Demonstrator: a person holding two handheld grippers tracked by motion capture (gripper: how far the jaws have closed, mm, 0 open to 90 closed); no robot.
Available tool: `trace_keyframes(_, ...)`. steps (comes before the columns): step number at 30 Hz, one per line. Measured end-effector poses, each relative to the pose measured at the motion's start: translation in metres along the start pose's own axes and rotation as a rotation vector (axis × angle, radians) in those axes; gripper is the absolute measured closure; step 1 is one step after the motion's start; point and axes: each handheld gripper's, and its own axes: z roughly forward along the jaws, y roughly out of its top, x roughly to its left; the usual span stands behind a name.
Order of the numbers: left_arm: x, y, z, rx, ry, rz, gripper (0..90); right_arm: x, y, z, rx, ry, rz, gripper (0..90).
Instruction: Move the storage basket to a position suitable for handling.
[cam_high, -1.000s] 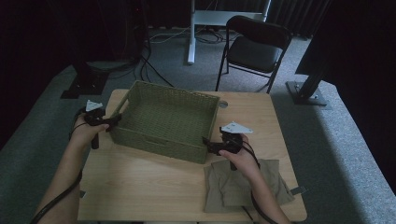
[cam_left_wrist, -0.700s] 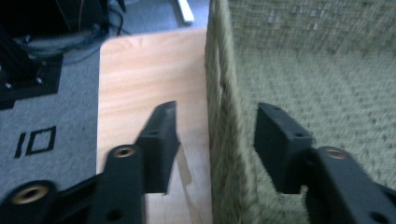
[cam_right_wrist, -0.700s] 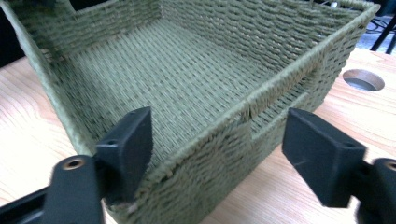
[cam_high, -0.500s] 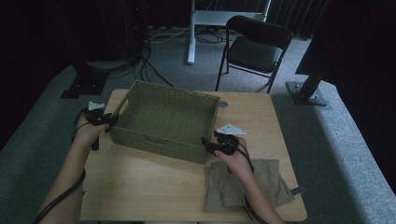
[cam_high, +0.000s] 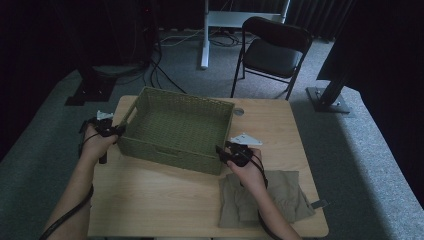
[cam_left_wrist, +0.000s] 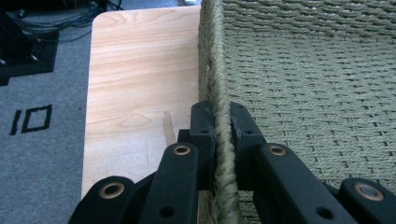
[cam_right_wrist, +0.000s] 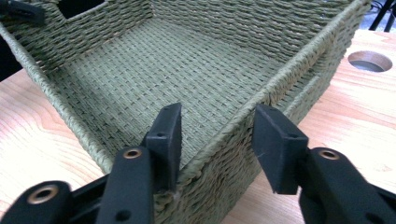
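A: How is the left gripper (cam_left_wrist: 219, 126) set?

B: Its jaws have just been closing and are clamped on the rim of the green woven basket (cam_left_wrist: 299, 84). In the left gripper view the twisted rim cord is pinched between the two black pads, with the basket floor to one side of the jaws and the bare wooden table (cam_left_wrist: 140, 70) to the other.

A: And the right gripper (cam_right_wrist: 217, 140)?

B: Its jaws have just been closing too, but a gap is seen. The basket's near corner rim is straddled: one pad is laid against the inner face of the wall, while the other is held apart from the outer face. No firm grip is shown.

A: Where is the basket placed relative to the two grippers?

B: In the high view the basket (cam_high: 177, 127) is set between them, the left gripper (cam_high: 116, 131) at one end wall, the right gripper (cam_high: 223, 151) at the opposite near corner. A folded khaki cloth (cam_high: 280, 195) is lying just behind the right hand (cam_high: 246, 167).
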Motion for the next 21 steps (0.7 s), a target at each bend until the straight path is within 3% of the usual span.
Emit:
trace_keyframes(16,-0.002,-0.015,-0.016,-0.021,0.009,-0.047,82.4,-0.001,0.01,0.007,0.027,-0.05,-0.018,62.1)
trace_keyframes(21,-0.006,-0.023,-0.025,-0.027,0.001,-0.067,81.8,-0.005,0.013,0.009,0.033,-0.056,0.002,65.2)
